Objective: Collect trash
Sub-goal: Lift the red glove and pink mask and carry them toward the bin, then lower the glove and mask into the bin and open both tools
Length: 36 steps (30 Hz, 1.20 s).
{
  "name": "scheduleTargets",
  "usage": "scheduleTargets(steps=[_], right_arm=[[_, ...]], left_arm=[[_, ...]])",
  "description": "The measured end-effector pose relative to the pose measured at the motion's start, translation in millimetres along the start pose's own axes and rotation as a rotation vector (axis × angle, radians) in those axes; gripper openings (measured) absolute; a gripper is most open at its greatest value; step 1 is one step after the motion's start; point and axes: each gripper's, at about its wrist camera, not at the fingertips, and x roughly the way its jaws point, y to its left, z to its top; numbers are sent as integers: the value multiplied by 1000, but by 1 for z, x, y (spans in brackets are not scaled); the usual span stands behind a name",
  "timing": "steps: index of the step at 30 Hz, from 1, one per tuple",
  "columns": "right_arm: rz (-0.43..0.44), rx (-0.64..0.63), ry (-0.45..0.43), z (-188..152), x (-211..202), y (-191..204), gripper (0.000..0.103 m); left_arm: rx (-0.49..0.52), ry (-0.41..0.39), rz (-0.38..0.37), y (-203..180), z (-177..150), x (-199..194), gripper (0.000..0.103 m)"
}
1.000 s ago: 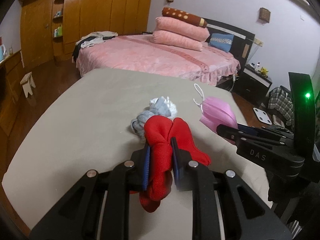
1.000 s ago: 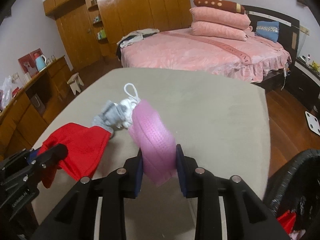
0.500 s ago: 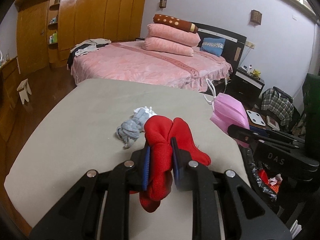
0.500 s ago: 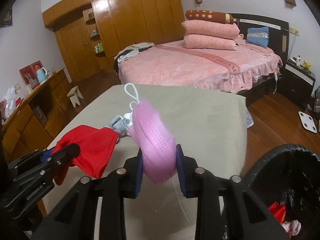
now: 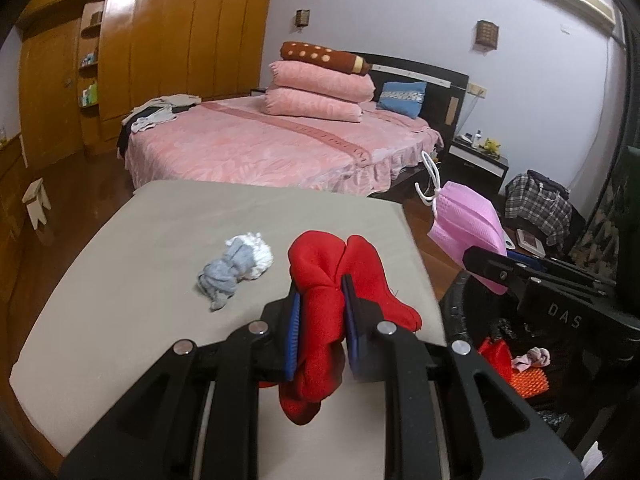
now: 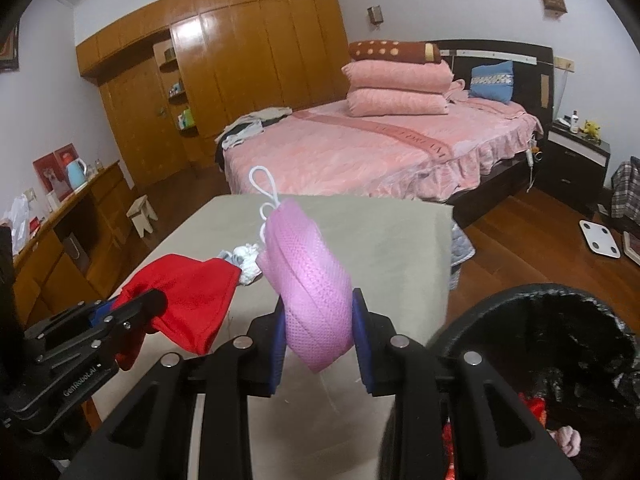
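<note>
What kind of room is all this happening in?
A bedroom in a home, most likely: there is a bed with a pink cover and stacked pillows, a wall of wooden wardrobes, and a nightstand beside the bed.

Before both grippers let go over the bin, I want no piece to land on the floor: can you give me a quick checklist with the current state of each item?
1. Left gripper clamped on the red cloth: ok.
2. Right gripper clamped on the pink face mask: ok.
3. Black bin open, with room inside: ok, a few pieces lie at the bottom.
4. Mask over the bin mouth: not ok, in the right wrist view it hangs left of the rim.
5. Red cloth over the bin mouth: not ok, it is above the grey table.
6. Table cleared: not ok, a grey and white bundle remains.
</note>
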Motion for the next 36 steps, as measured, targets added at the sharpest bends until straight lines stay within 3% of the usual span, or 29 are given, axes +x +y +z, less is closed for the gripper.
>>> scheduleTargets(steps=[15,36], right_arm=[[-97,40,-57,-7,-59,-57,30],[-226,71,-88,-21,-104,-122,30]], left_arm=[[72,-19,-86,-72,7,-5,18],[180,-3,-231,-163,2,5,18]])
